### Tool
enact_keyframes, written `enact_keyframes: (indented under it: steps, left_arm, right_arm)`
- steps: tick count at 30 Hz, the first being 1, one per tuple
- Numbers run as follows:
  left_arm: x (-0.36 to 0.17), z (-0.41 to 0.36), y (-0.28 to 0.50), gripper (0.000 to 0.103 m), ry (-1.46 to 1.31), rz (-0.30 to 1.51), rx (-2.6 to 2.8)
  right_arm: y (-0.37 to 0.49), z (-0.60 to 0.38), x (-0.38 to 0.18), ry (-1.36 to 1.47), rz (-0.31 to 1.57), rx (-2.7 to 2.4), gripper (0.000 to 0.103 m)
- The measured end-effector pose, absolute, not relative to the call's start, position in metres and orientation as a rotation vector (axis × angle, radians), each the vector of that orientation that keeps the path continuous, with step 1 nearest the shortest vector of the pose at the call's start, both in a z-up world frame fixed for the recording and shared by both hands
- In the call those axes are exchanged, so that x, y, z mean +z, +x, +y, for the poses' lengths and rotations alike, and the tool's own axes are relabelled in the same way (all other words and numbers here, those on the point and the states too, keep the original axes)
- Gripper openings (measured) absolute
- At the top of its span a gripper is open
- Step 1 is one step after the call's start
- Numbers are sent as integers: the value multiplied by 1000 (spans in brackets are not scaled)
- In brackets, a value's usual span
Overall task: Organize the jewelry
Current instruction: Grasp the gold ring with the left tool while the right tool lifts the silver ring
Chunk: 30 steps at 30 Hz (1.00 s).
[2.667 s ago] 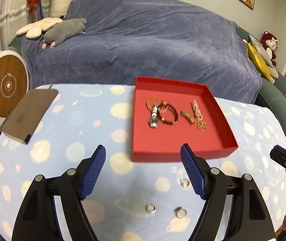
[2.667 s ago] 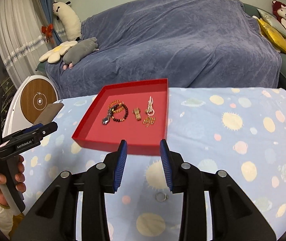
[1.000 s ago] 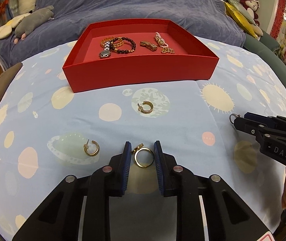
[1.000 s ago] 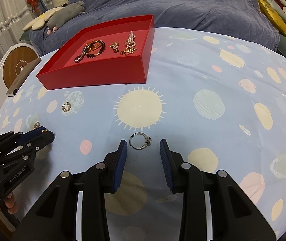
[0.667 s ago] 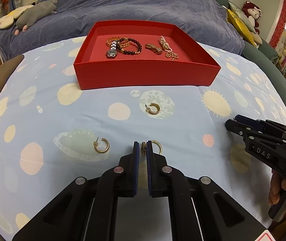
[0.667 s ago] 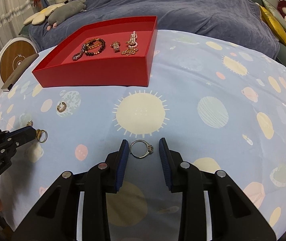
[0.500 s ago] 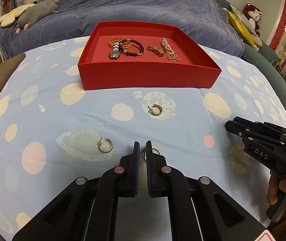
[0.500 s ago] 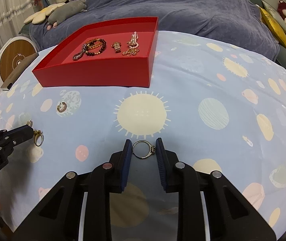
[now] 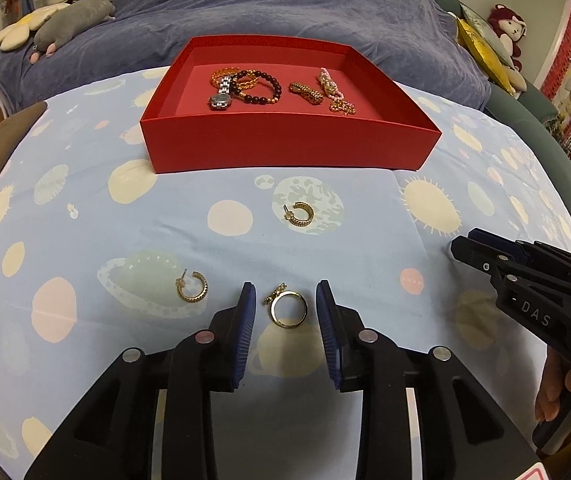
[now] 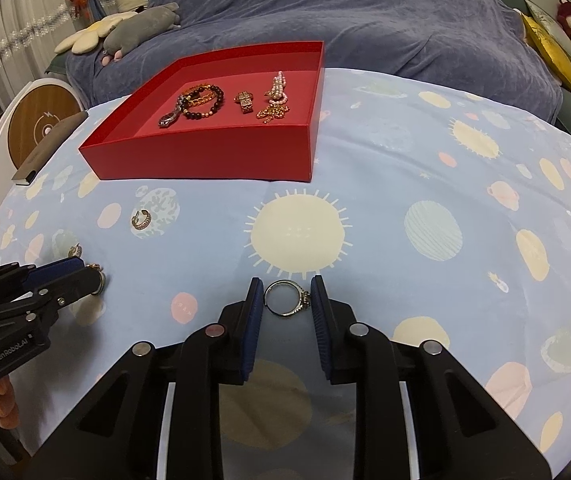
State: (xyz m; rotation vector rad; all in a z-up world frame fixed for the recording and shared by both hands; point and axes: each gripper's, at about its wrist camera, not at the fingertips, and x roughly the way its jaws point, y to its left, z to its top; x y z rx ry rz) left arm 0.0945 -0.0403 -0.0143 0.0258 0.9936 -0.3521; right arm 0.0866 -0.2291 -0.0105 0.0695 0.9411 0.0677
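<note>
Red tray (image 9: 285,148) sat toward the counter's (image 9: 365,216) far edge and already held part of the lot: watch (image 9: 221,94), bead bracelet (image 9: 263,88), gold bangle, short gold link piece (image 9: 306,91), pearl strand (image 9: 327,84), small gold chain. Approx. six pcs stowed, judged from both views.

Outstanding on the cloth, four pcs:
- Gold ring (image 9: 288,309), lying flat between the left tool's (image 9: 287,314) fingers. Jaws stood apart w/ clear gaps either side; nothing gripped.
- Silver ring (image 10: 285,298), stone to its right, between the right tool's (image 10: 287,300) fingers. Pads sat close on both sides, the right one at or near the stone. Contact could not be confirmed from the wrist view, and whether the ring was lifted off the cloth could not be told. Logged as not fully closed, grip unverified.
- Hoop earring (image 9: 192,289), just left of the left tool, untouched.
- Second hoop earring (image 9: 300,214), on the planet print between tools and tray, untouched.

Assessment: task roughly a little past halfway by count. Bulkier pcs done; small items left. Both rings were bracketed for pickup but neither was secured. Remaining: close on each ring, carry to tray, then collect the two earrings.

Risk noted: thin rings lying flat on soft cloth may slip out or tip up when pinched, esp. the gold one.
</note>
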Motion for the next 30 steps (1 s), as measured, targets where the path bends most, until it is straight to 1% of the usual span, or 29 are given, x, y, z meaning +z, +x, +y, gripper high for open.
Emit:
enact_keyframes:
  steps: [5, 7, 8, 9, 20, 25, 30]
  left_arm:
    - [-20, -44, 99, 31, 34, 976, -328]
    - [-19, -45, 99, 22, 38, 972, -331]
    - [-20, -44, 99, 13, 33, 976, -337]
    - [-20, -43, 98, 11, 27, 979, -342]
    - [-5, -35, 92, 10, -5, 960, -371]
    - [21, -26, 94, 10, -40, 913, -386]
    - [59, -9, 106, 10, -72, 840, -374]
  right_arm:
    - [86, -230, -10, 76, 940, 69, 24]
    - [85, -231, -9, 77, 938, 70, 24]
    - [85, -231, -9, 78, 938, 71, 24]
    - [85, -231, -8, 78, 938, 71, 24]
    - [84, -229, -1, 89, 925, 86, 24]
    - [84, -221, 14, 97, 895, 111, 24]
    - [87, -216, 38, 120, 854, 135, 24]
